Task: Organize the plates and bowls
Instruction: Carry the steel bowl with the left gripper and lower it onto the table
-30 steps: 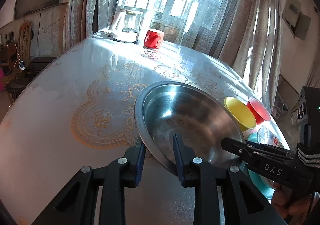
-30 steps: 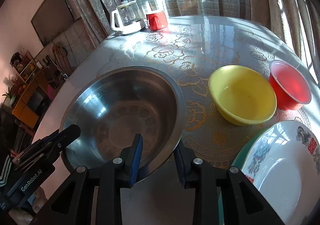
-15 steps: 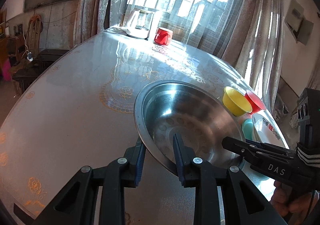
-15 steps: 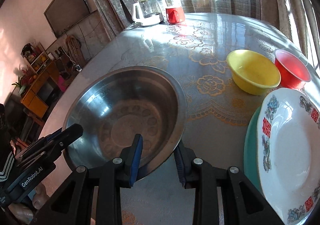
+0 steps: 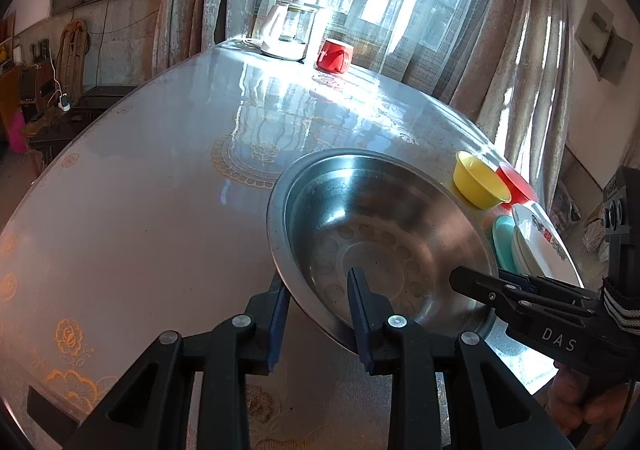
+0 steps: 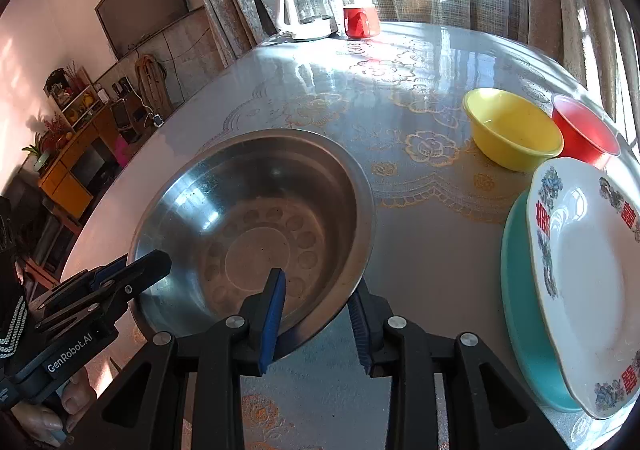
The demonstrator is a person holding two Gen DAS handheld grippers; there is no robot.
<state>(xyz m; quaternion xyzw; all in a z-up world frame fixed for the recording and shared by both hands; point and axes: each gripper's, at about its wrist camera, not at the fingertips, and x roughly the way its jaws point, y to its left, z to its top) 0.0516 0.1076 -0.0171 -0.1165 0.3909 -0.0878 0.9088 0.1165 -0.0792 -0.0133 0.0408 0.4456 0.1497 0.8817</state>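
From the left wrist view, the left tongs [image 5: 316,314] straddle the near rim of the steel basin [image 5: 380,242], one pad outside the wall and one inside, clamped on that rim. The right tongs [image 5: 476,282] come in from the right and bite the rim on the basin's other side. Two grips on opposite edges suit a wide, shallow basin that one pair would let tip. The basin sits at the near part of the tabletop [image 5: 140,189]; whether its base rests on the cloth or hangs just above it I cannot tell. Beyond it to the right lie a yellow bowl [image 5: 480,181], a red bowl [image 5: 518,185] touching behind it, and a white plate [image 5: 540,242] on a teal plate [image 5: 503,240].

From the right wrist view, the right tongs [image 6: 316,314] are closed on the basin's [image 6: 256,217] near rim, blue pad inside. The left tongs [image 6: 132,270] pinch the left edge. The white plate [image 6: 580,270] lies stacked on the teal plate [image 6: 520,298], near on the right; the yellow bowl [image 6: 512,127] and red bowl [image 6: 584,129] stand beyond. A kettle [image 6: 306,11] and a red mug [image 6: 360,21] stand far back, well clear. The plate stack is the nearest obstacle if the basin goes right.
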